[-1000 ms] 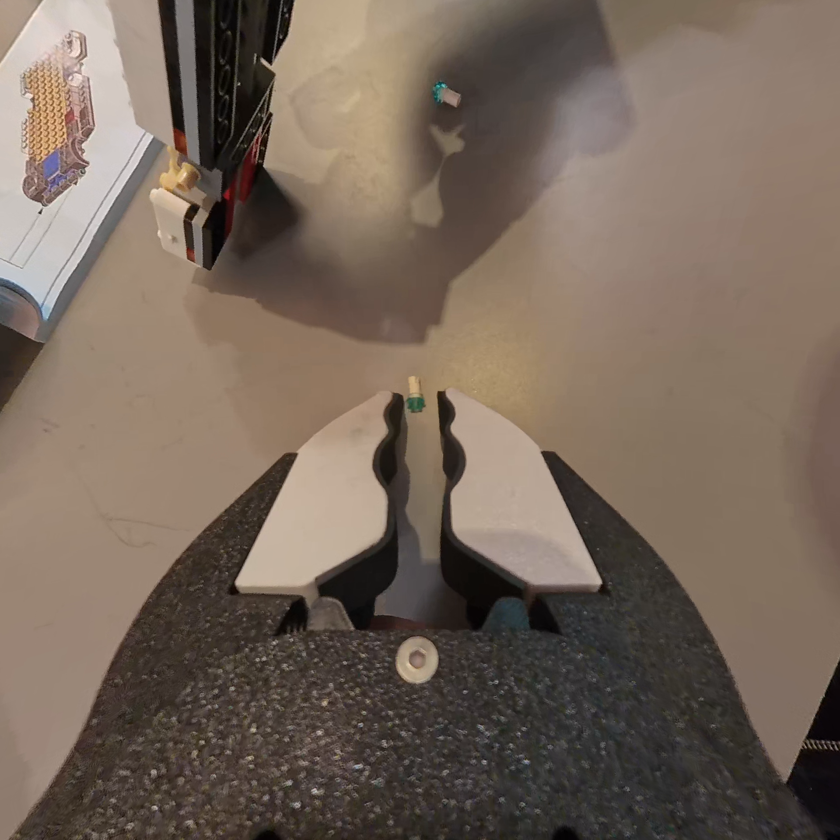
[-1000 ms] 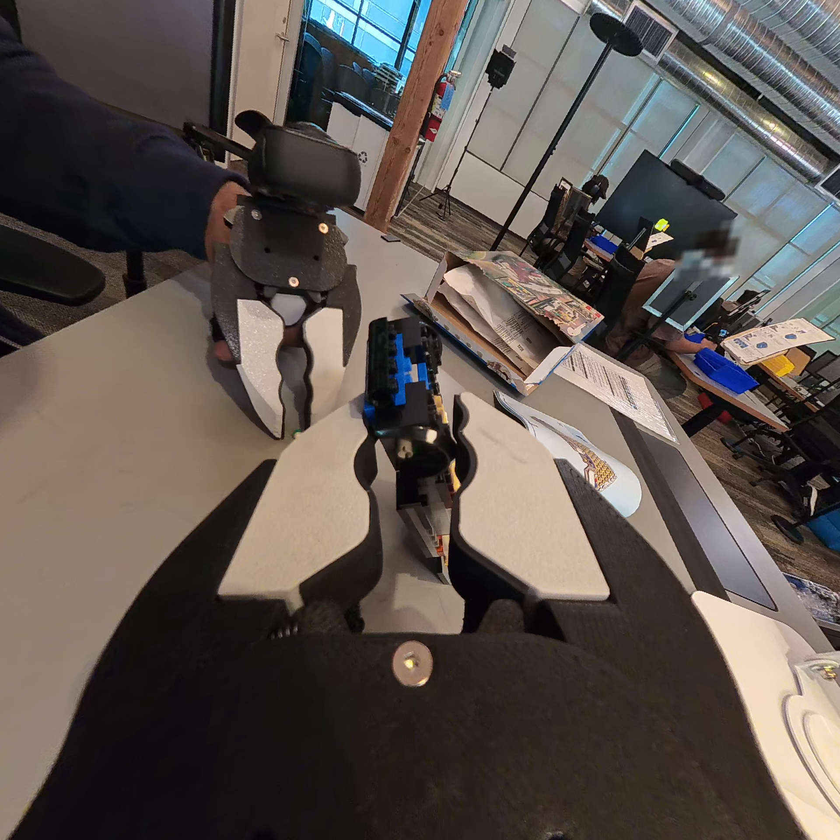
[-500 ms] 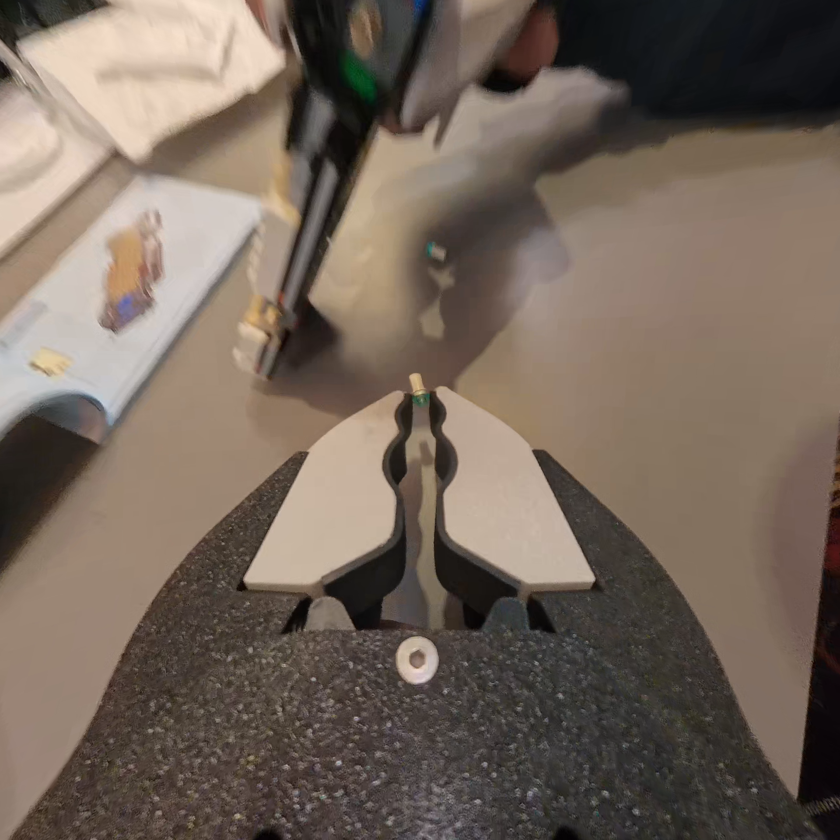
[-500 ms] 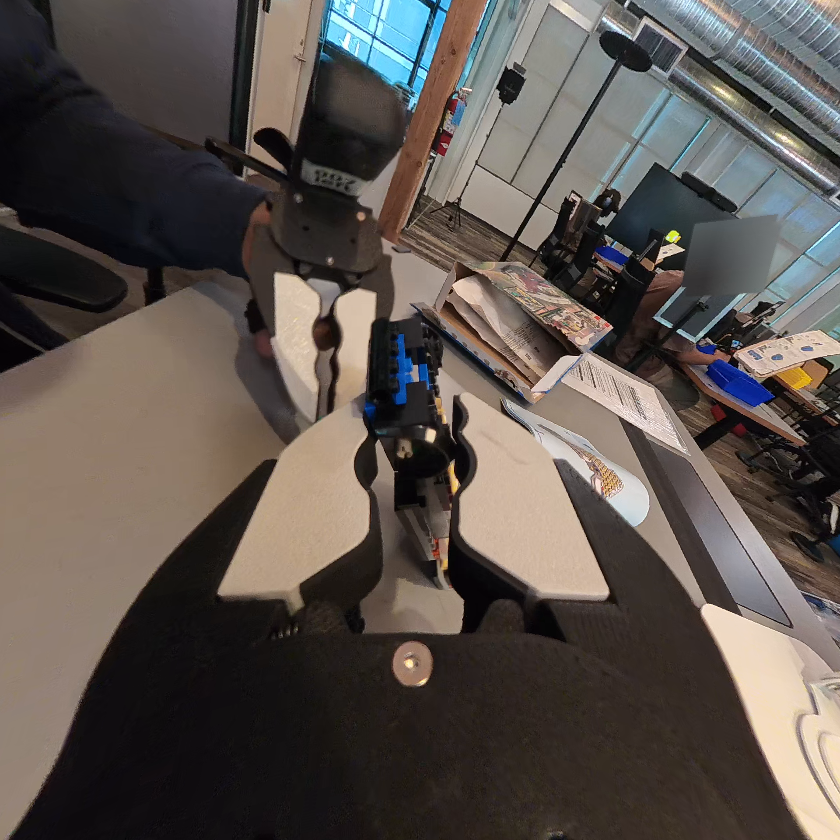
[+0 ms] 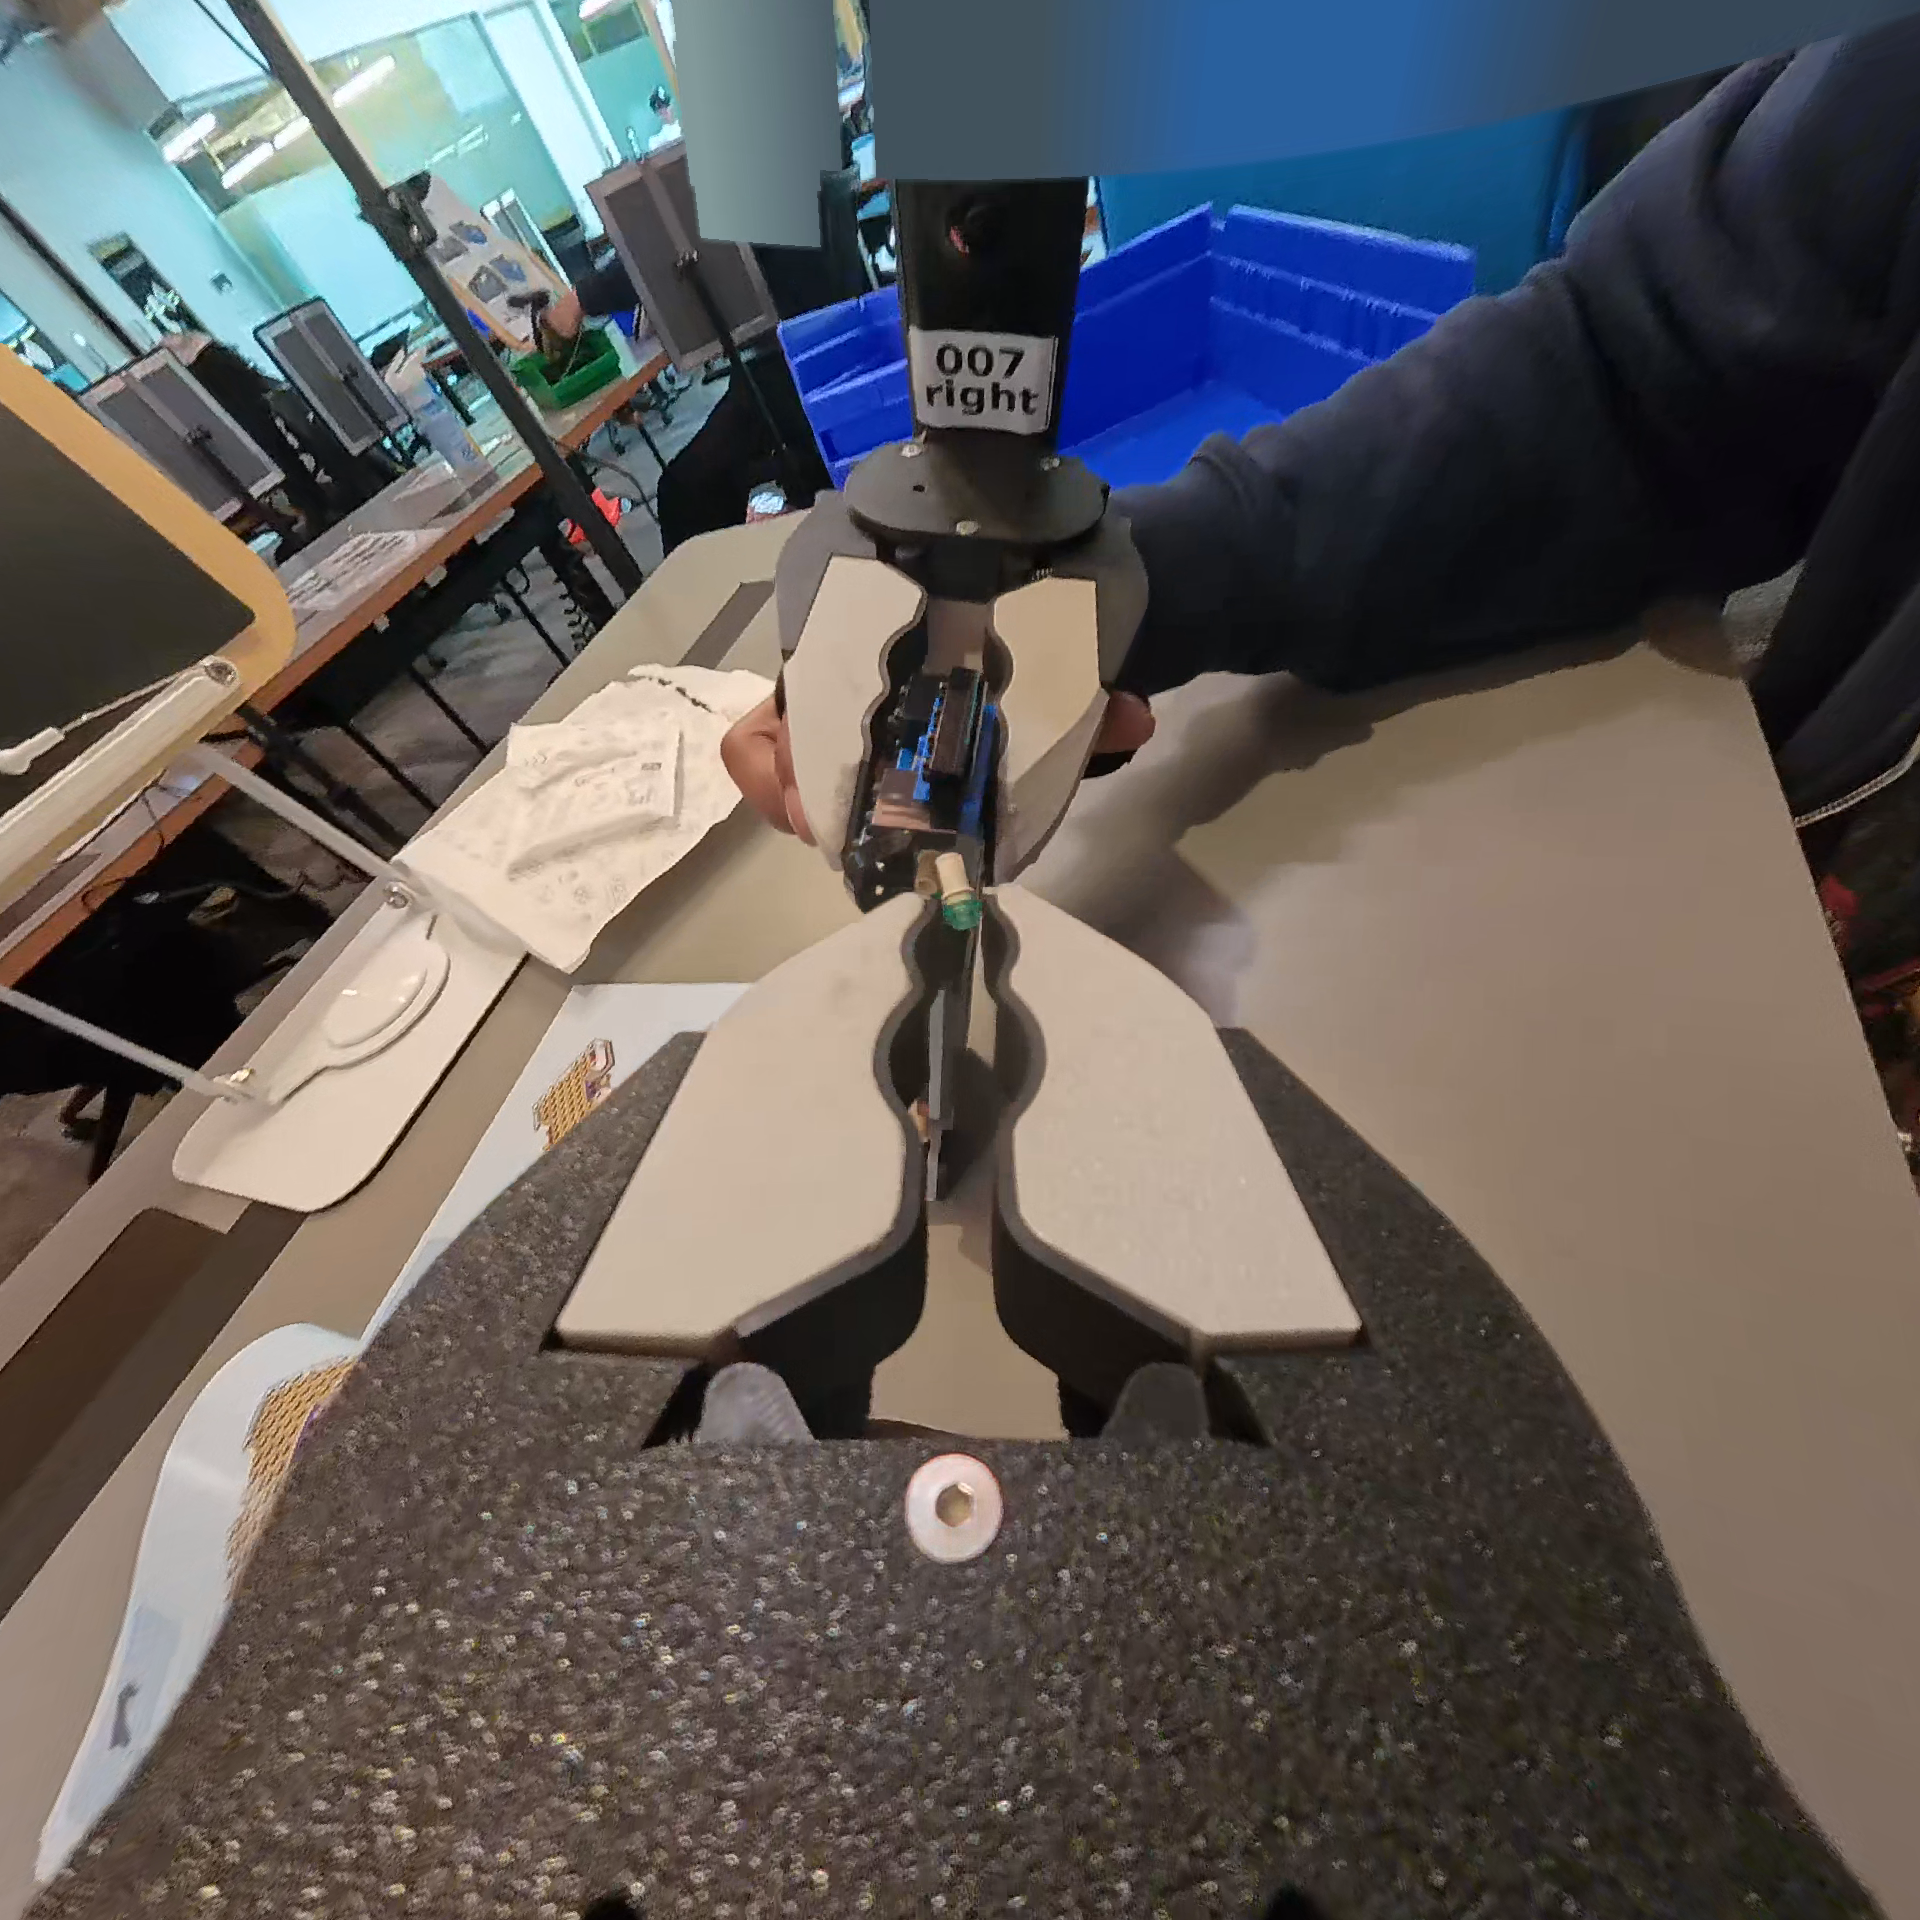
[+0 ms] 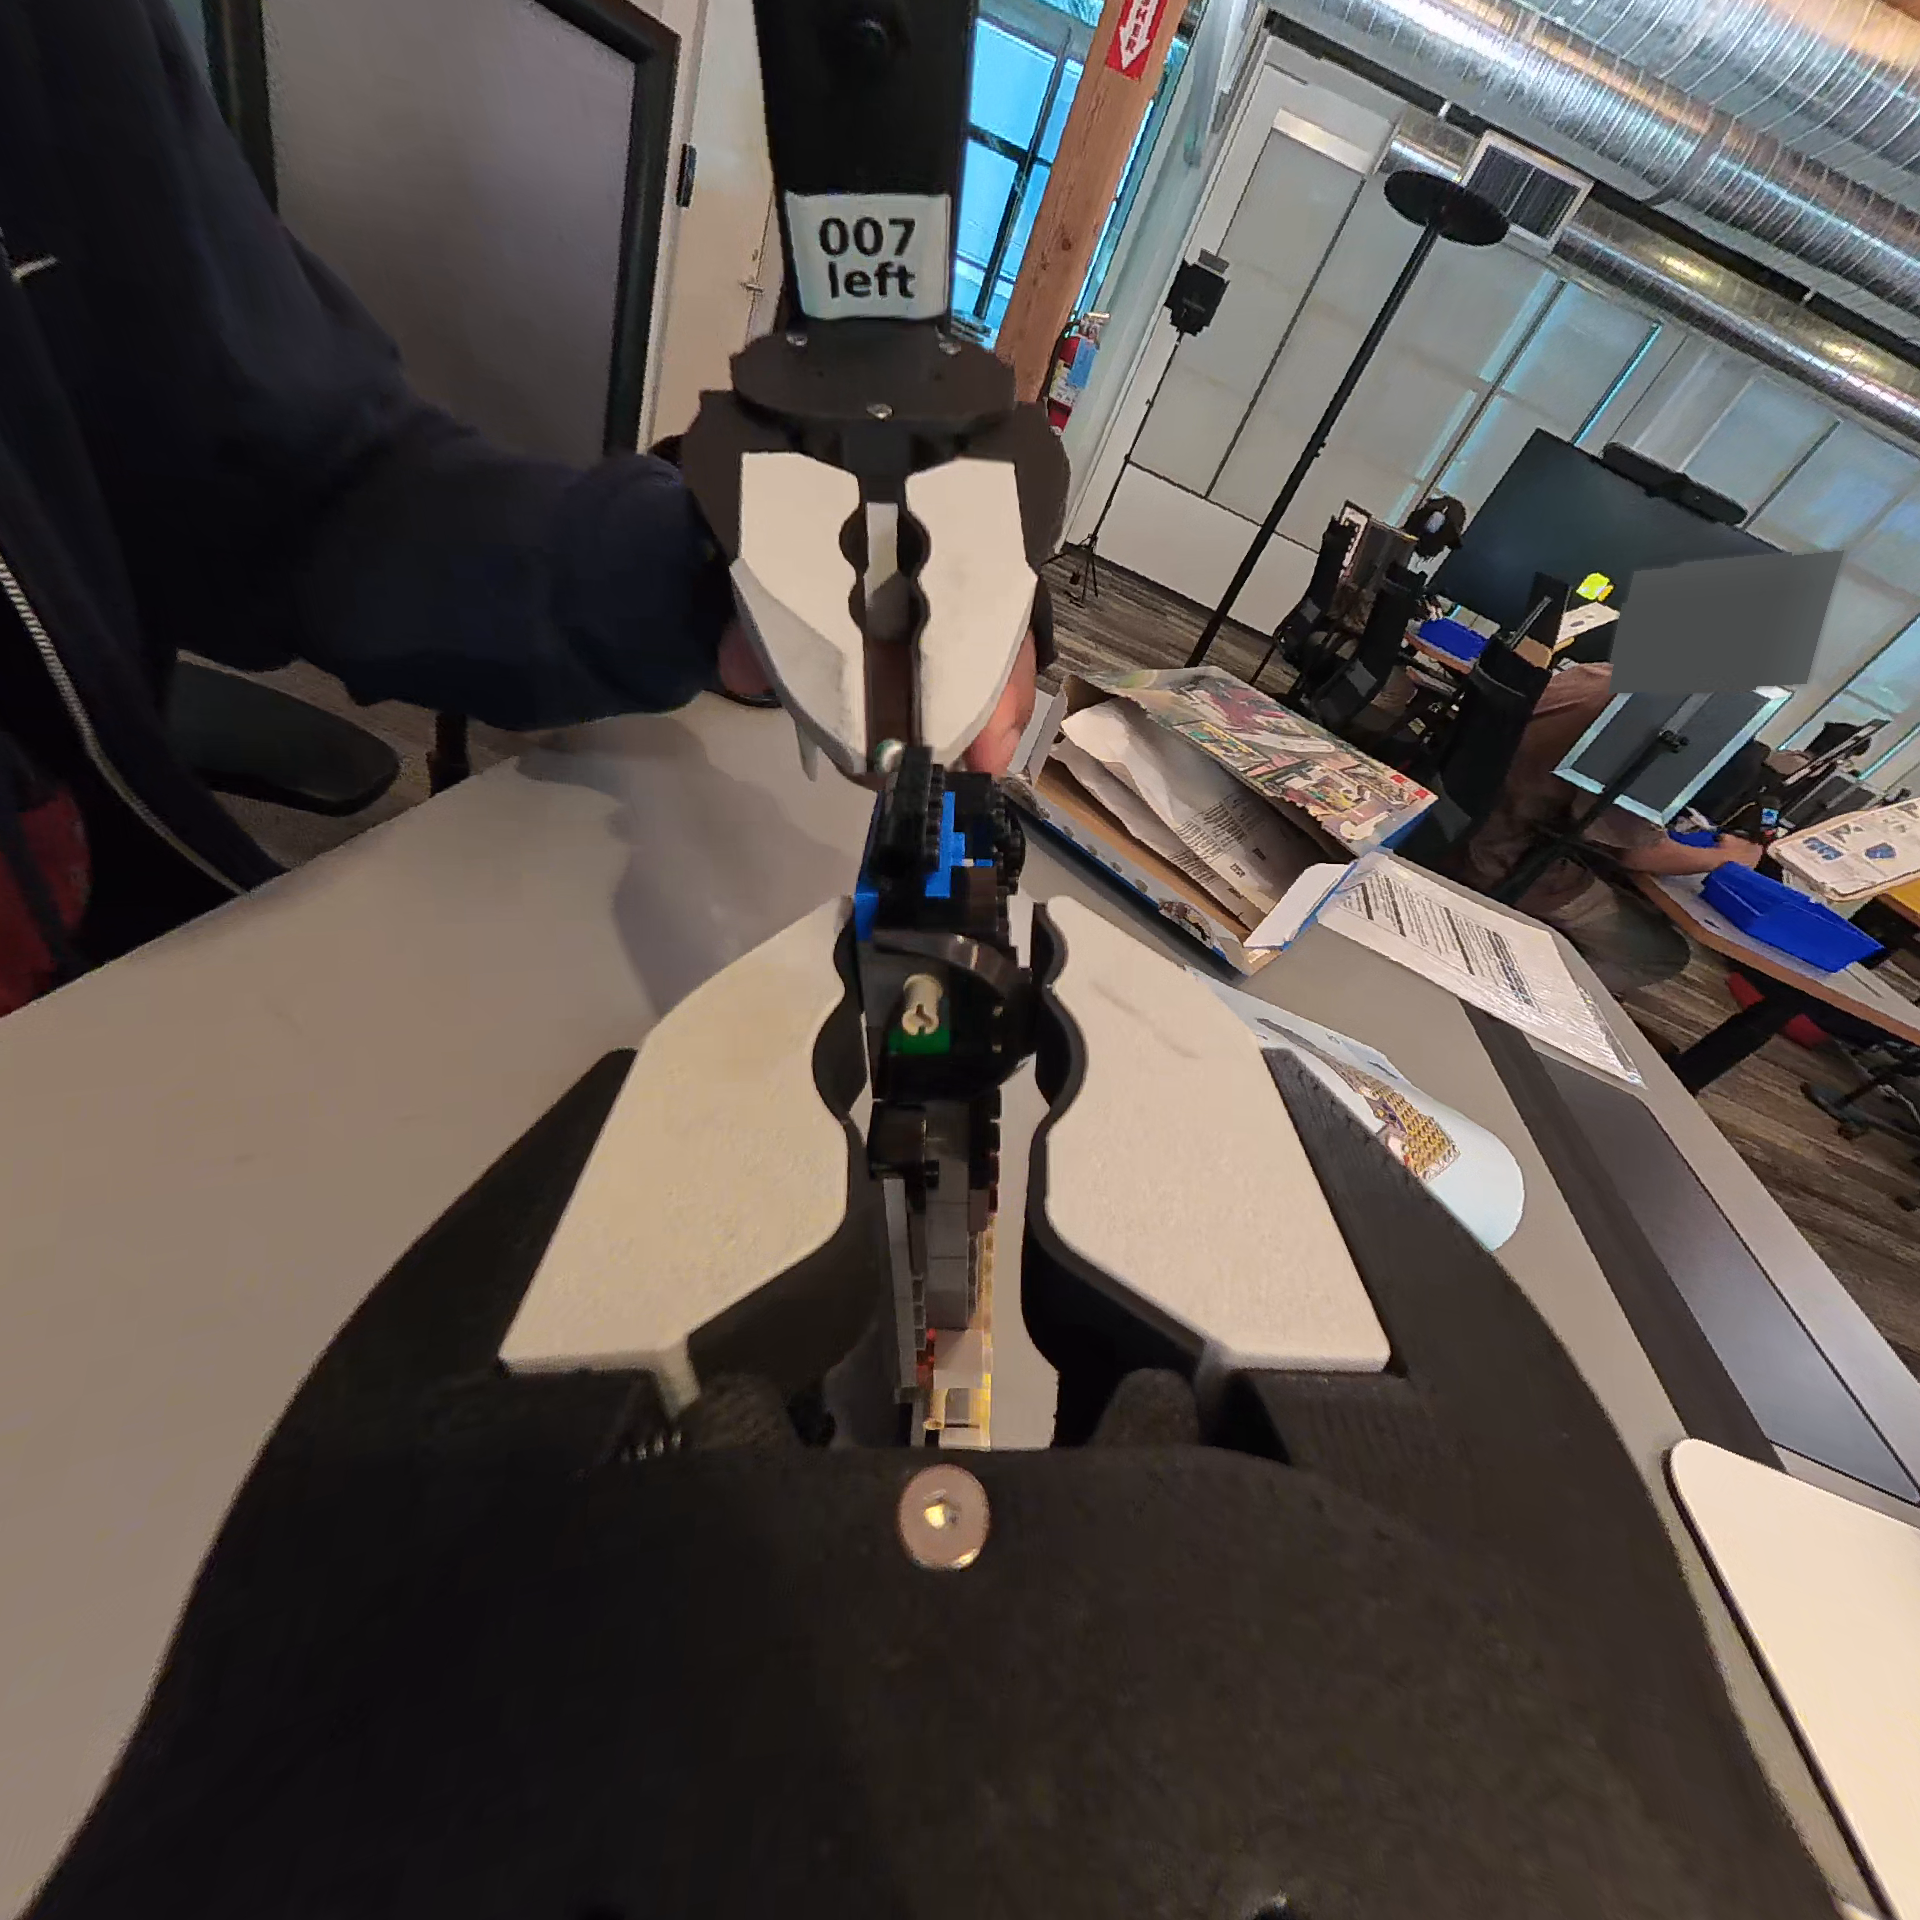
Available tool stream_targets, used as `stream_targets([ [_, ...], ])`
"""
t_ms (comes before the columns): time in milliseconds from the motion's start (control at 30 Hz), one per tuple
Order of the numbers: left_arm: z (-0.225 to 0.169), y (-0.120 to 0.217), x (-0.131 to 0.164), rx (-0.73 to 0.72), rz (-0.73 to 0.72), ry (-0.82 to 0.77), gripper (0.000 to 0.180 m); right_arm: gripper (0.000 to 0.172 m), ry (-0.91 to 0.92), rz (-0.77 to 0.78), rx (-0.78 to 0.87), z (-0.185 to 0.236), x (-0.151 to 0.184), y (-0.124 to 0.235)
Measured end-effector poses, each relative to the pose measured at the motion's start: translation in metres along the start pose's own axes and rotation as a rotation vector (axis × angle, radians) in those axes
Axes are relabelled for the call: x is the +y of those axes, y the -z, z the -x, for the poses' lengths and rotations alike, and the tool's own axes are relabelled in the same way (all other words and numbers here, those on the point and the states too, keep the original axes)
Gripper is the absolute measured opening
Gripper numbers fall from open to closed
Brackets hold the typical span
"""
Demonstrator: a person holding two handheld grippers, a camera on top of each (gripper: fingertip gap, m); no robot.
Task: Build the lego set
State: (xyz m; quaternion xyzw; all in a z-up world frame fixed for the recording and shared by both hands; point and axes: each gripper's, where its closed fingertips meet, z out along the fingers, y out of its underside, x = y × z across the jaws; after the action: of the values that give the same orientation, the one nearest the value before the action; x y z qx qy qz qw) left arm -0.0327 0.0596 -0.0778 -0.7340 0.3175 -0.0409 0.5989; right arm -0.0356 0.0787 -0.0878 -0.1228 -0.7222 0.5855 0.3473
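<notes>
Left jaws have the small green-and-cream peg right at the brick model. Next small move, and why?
Probably ease the left gripper forward, nudging the green-and-cream peg into line before pushing. Its cream tip sits at the black end of the brick model, which the right gripper clamps on both sides above the table. Whether the tip has entered a hole cannot be told.

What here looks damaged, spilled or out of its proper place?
The cardboard box on the grey table is torn open, its flap ragged, with crumpled paper spilling out. A crumpled white bag lies near the table's edge. Nothing else stands out.
</notes>
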Motion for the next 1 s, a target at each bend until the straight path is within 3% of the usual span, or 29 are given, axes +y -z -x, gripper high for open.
stream_targets([
  [300,0.012,-0.012,-0.014,0.005,0.016,-0.114,0.007,0.028,-0.081,-0.045,-0.012,-0.01,0.0,0.006],
  [1000,0.03,-0.015,-0.008,0.089,0.198,-0.311,0.007,0.028,-0.081,0.004,-0.01,-0.028,0.006,-0.002],
])
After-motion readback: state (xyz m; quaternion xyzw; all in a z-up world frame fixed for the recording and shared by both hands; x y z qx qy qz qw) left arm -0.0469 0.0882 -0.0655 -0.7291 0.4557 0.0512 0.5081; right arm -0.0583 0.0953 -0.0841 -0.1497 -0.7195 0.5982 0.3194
